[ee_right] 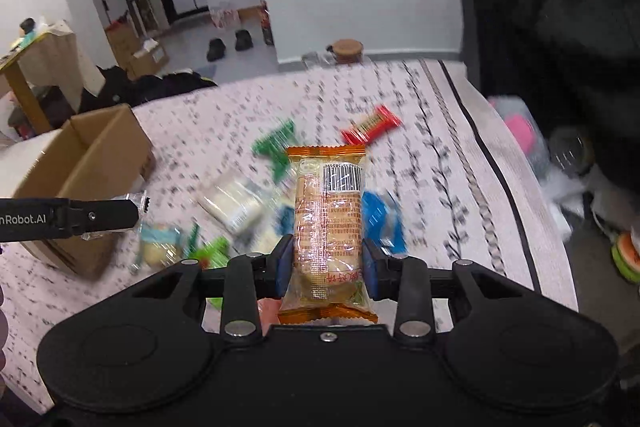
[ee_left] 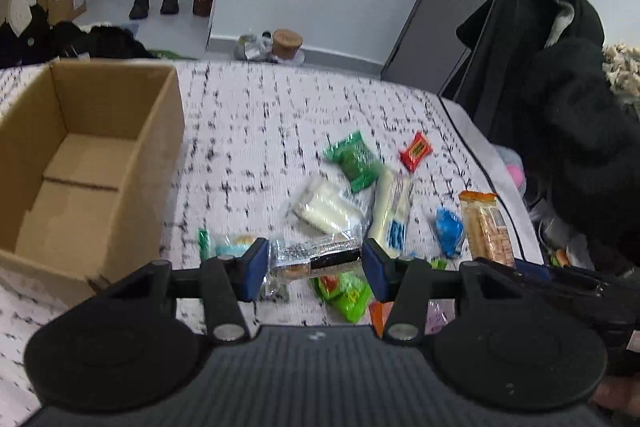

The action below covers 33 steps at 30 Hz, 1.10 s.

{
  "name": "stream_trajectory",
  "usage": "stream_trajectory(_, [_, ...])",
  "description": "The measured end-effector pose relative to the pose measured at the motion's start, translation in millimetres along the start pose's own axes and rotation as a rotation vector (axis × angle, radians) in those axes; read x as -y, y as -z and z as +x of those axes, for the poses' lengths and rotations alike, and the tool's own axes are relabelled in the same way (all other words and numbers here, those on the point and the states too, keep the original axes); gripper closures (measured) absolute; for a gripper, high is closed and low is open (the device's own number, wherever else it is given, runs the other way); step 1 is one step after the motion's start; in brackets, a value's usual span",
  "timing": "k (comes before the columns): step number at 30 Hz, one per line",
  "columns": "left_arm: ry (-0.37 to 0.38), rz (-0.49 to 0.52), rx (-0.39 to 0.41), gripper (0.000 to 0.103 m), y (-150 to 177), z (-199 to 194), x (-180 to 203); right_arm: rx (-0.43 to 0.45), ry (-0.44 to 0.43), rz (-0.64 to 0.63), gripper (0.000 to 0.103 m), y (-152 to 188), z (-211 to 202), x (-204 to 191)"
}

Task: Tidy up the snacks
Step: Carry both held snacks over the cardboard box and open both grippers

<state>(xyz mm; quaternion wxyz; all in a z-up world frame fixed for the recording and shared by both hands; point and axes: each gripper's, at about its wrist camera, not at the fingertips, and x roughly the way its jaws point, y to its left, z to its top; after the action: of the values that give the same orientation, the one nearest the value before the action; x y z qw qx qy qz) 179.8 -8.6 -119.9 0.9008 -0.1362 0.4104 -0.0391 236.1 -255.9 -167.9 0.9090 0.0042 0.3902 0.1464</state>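
Note:
My left gripper [ee_left: 314, 269] is shut on a clear snack packet with a black label [ee_left: 316, 257], held above the patterned cloth; it also shows in the right wrist view [ee_right: 138, 213] at the left edge. My right gripper [ee_right: 327, 267] is shut on an orange-edged cracker packet [ee_right: 328, 227], which also shows in the left wrist view [ee_left: 486, 227]. An open, empty cardboard box [ee_left: 80, 163] stands at the left. Loose snacks lie on the cloth: a green packet [ee_left: 354, 161], a red packet [ee_left: 417, 151], a white packet [ee_left: 324, 209] and a blue one [ee_left: 450, 231].
The cloth-covered surface [ee_left: 260, 131] ends at a dark-striped edge [ee_left: 484, 167] on the right, with dark clothing [ee_left: 560, 107] beyond. A cork-lidded jar [ee_left: 286, 43] stands past the far edge. More green and orange packets [ee_left: 346, 295] lie under my left gripper.

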Motion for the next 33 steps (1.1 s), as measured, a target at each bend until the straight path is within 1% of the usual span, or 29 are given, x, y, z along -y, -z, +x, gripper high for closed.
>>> stream_trajectory(4, [-0.008, 0.009, 0.030, 0.053, -12, -12, -5, 0.040, -0.004, -0.054, 0.069, -17, 0, -18])
stream_trajectory(12, [-0.047, 0.004, 0.102, 0.053, -38, -33, -24, 0.081, -0.069, -0.127, 0.069, -41, 1, -47])
stream_trajectory(17, [-0.095, 0.005, 0.142, 0.053, -55, -47, -40, 0.114, -0.137, -0.177, 0.069, -62, 2, -73])
stream_trajectory(21, [-0.152, -0.014, 0.185, 0.053, -66, -58, -57, 0.139, -0.186, -0.220, 0.069, -78, 6, -94])
stream_trajectory(23, [-0.173, -0.025, 0.193, 0.053, -70, -60, -66, 0.150, -0.212, -0.248, 0.069, -84, 11, -107])
stream_trajectory(29, [-0.220, -0.045, 0.213, 0.053, -85, -58, -89, 0.137, -0.270, -0.256, 0.069, -96, 25, -129])
stream_trajectory(33, [-0.244, -0.070, 0.216, 0.053, -90, -55, -103, 0.120, -0.298, -0.244, 0.069, -99, 32, -141])
